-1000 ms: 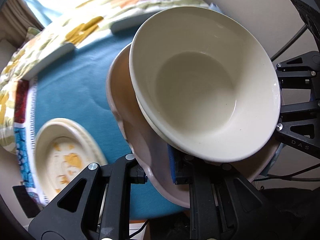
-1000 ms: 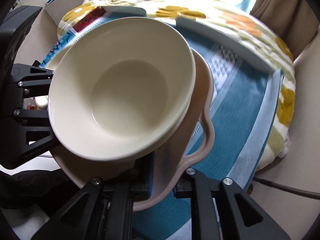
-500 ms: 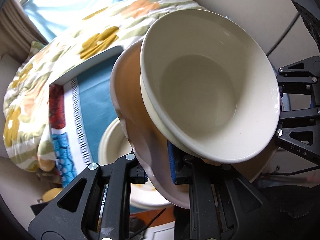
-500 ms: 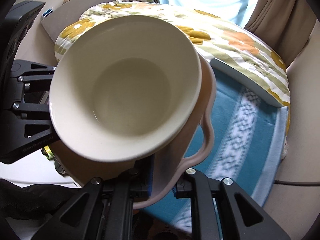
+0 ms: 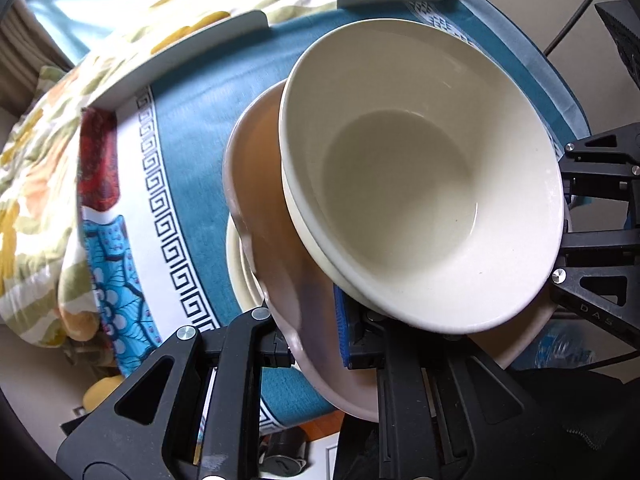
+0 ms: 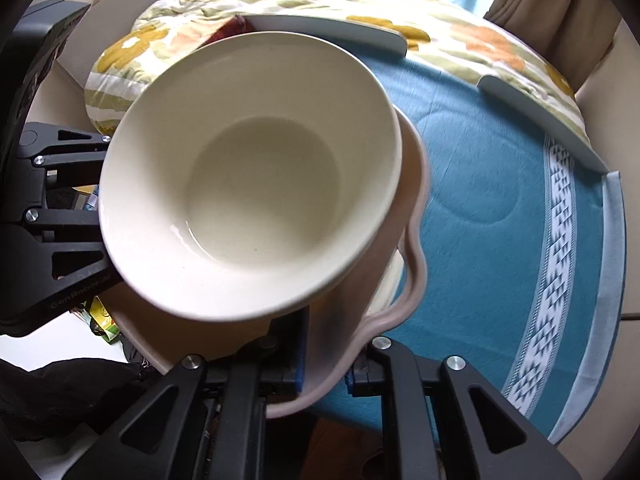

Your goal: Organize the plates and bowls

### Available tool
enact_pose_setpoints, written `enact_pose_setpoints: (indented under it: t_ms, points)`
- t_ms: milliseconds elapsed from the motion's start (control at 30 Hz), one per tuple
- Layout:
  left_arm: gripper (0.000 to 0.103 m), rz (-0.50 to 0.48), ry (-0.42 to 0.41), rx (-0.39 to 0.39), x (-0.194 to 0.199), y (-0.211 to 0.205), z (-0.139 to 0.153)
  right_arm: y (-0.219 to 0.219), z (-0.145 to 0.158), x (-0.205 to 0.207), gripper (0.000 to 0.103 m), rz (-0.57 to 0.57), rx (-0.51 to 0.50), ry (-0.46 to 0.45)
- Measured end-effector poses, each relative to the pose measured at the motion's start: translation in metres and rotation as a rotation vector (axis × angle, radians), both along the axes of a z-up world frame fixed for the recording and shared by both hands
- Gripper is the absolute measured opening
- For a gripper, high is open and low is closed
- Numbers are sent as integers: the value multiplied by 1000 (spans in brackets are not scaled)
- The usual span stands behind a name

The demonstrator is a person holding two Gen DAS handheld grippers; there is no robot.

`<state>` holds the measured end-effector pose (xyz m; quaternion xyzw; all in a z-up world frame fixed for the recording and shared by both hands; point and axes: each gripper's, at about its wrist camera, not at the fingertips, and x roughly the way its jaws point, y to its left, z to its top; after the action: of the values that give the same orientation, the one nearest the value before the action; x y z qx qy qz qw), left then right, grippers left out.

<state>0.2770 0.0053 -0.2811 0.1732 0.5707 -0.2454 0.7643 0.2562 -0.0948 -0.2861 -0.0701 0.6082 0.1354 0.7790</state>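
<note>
A cream bowl [image 5: 420, 184] rests on a pink wavy-rimmed plate [image 5: 264, 184], and a second cream rim shows just beneath the bowl. My left gripper [image 5: 316, 336] is shut on the pink plate's near rim. My right gripper [image 6: 324, 364] is shut on the opposite rim of the same pink plate [image 6: 412, 220], with the bowl [image 6: 256, 176] above it. Each gripper also shows in the other's view, across the stack. The stack hangs tilted over the table. Below it a cream plate [image 5: 236, 264] lies on the cloth, mostly hidden; only a sliver of that plate [image 6: 390, 280] peeks out in the right wrist view.
A teal tablecloth [image 5: 192, 128] with a black key-pattern border covers the table [image 6: 500, 168]. A floral quilt [image 5: 36, 168] lies beyond pale grey raised edge rails [image 5: 180, 60]. The table's edge runs close below both grippers, with clutter on the floor under it.
Both grippers carried the plate and bowl sideways across the table. The cream plate, earlier in the open at lower left, now lies almost wholly under the stack.
</note>
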Motion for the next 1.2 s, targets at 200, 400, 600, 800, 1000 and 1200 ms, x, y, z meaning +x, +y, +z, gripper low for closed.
enact_pose_setpoints:
  t_ms: [200, 400, 600, 800, 1000, 1200]
  points:
    - [12, 0, 20, -14, 5, 6, -13, 4, -7, 3, 13, -14, -8, 14]
    - [12, -1, 28, -30, 3, 11, -18, 9, -10, 4, 13, -4, -23, 7]
    - [12, -12, -23, -10, -4, 8, -19, 7, -15, 0, 13, -15, -13, 15]
    - [15, -28, -28, 16, -5, 3, -19, 4, -16, 3, 13, -27, -3, 32]
    - [18, -47, 55, 40, 2, -3, -19, 3, -11, 4, 20, -32, -20, 59]
    - [24, -44, 133, 28, 4, -3, -20, 2, -9, 3, 21, -44, -17, 74]
